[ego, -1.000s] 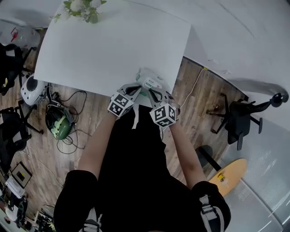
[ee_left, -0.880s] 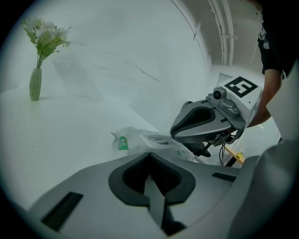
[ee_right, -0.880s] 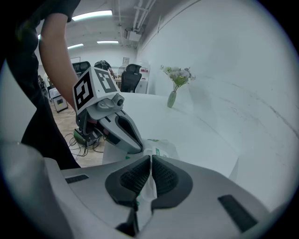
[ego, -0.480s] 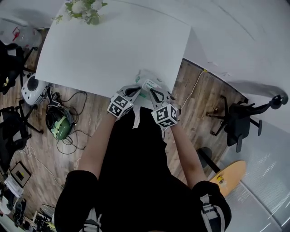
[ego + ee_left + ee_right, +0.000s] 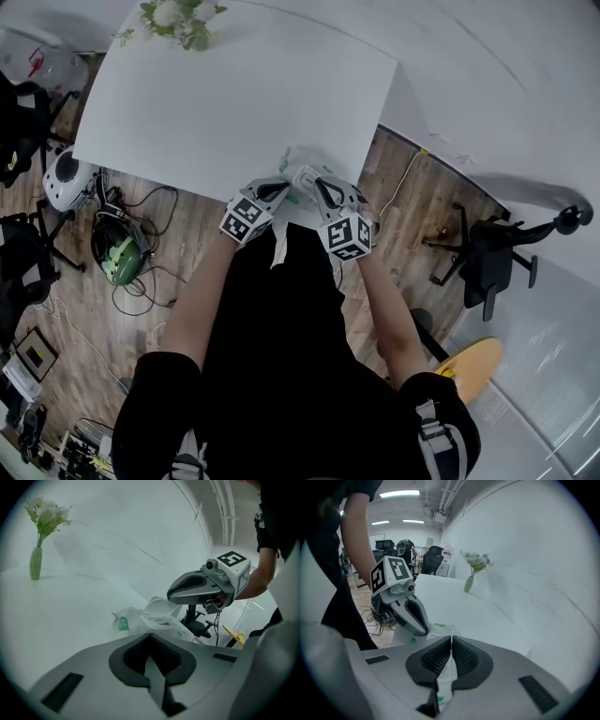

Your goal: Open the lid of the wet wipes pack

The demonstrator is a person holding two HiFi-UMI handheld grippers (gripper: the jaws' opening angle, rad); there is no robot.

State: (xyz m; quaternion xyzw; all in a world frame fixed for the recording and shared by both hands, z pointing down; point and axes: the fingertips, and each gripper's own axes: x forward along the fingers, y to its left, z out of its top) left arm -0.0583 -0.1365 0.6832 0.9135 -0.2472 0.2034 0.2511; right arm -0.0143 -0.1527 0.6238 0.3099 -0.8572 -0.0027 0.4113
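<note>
Here, a broad white table (image 5: 234, 94) is being used as the support, with a soft white wet wipes pack with green print (image 5: 140, 619) lying at its near edge. The right gripper (image 5: 451, 641) is being clamped, just now a little tighter, on the pack's thin white plastic lid (image 5: 161, 607), which is being held raised. The left gripper (image 5: 150, 637) is being held clenched at the pack's near end; whether wrapper is being pinched cannot be told.

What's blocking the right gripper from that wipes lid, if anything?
Nothing visible. The right gripper is shut on the thin edge of the lid, which stands raised from the wet wipes pack, with only bare table behind it.
</note>
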